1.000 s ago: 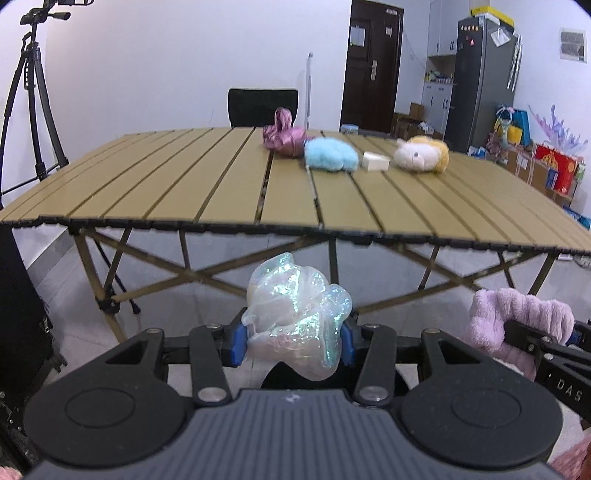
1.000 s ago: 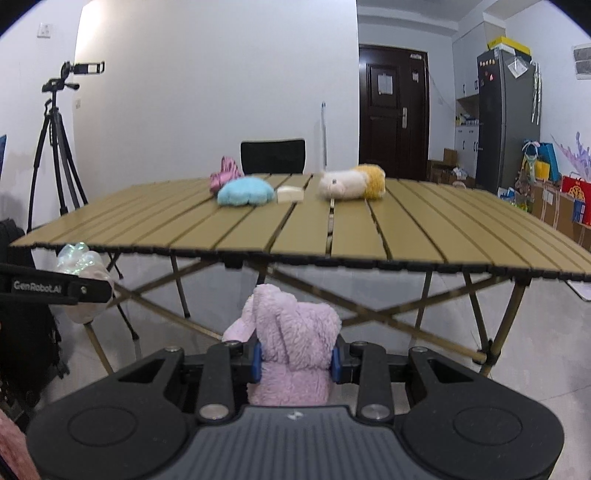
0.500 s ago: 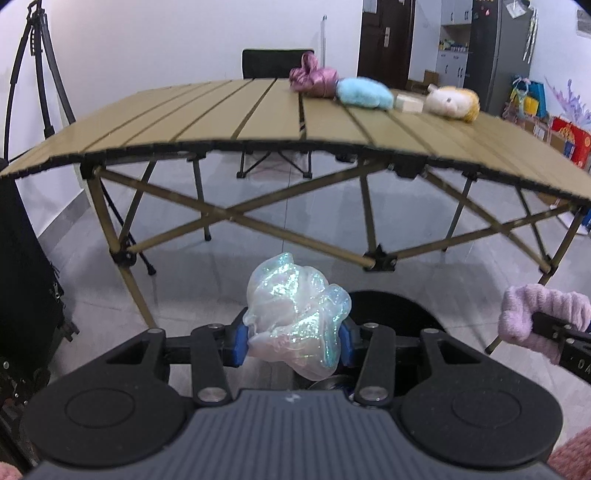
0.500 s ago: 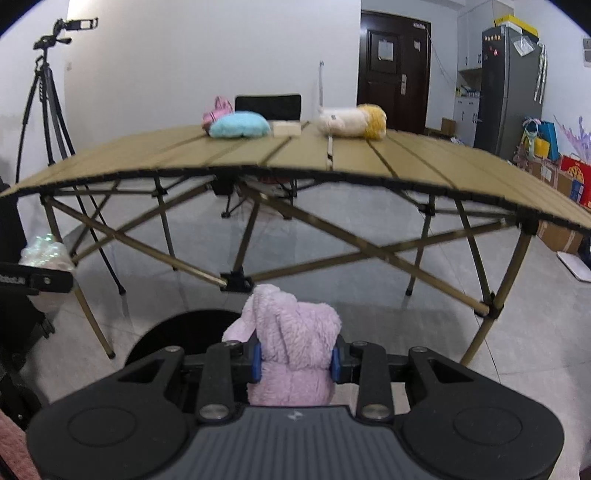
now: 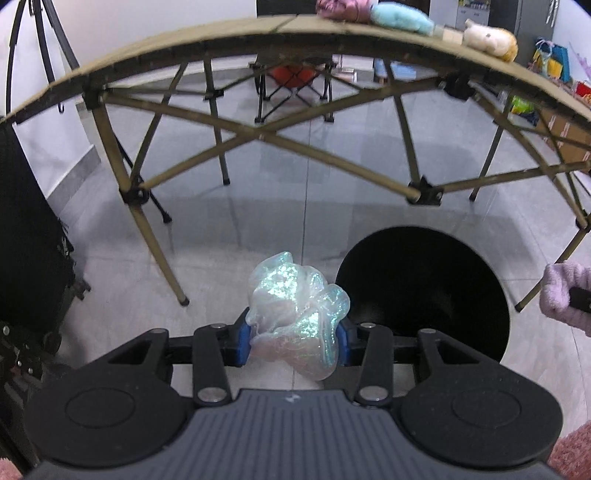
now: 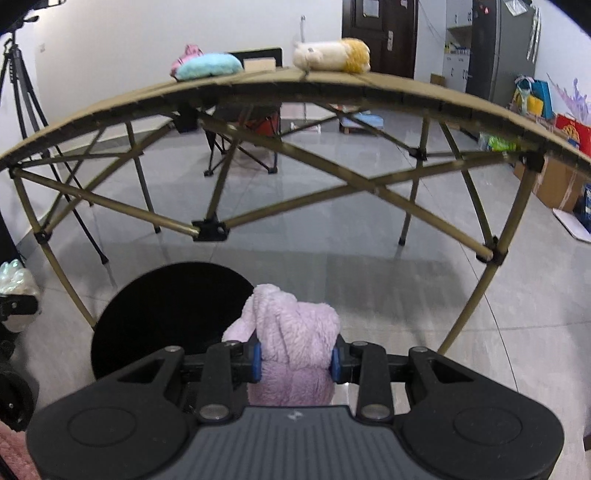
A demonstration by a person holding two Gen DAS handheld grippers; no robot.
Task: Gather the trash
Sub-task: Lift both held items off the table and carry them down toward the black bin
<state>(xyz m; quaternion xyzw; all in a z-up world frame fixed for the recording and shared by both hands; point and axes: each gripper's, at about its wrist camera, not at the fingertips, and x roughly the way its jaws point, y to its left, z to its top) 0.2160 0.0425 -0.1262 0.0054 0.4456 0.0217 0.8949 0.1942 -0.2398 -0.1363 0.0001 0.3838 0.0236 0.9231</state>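
We've got both tongs loaded, both below bench height and angled down at the floor.

Left tongs [image 5: 293, 341]: blue pads clamped on an iridescent crumpled plastic wad [image 5: 297, 314]; the jaws have just been closing tighter w/ the wad between them. Wad sticks up and fwd of the pads, over grey floor tile, just left of the bin.

Right tongs [image 6: 295, 360]: closed on a fluffy lilac plush [image 6: 291, 345], pads pressing both sides, plush bulging above and below the pinch. It sits at the right edge of the bin opening in the right wrist view.

Bin [image 5: 424, 295]: black, round, on the floor in front of the bench, between the two tongs; inside too dark to tell contents. Neither item is in it yet.

Bench [image 6: 369, 86]: tan slatted top on crossed folding legs, seen from under its front edge. On top, far side: pink bundle [image 5: 343, 7], light blue plush [image 6: 208, 66], small beige block [image 6: 260, 64], cream/yellow plush [image 6: 332, 55], all in a rough row, close together.

Bg: folding chair [image 6: 255, 125] behind bench, tripod [image 6: 18, 99] at left, dark door and fridge [image 6: 502, 48] at back right.
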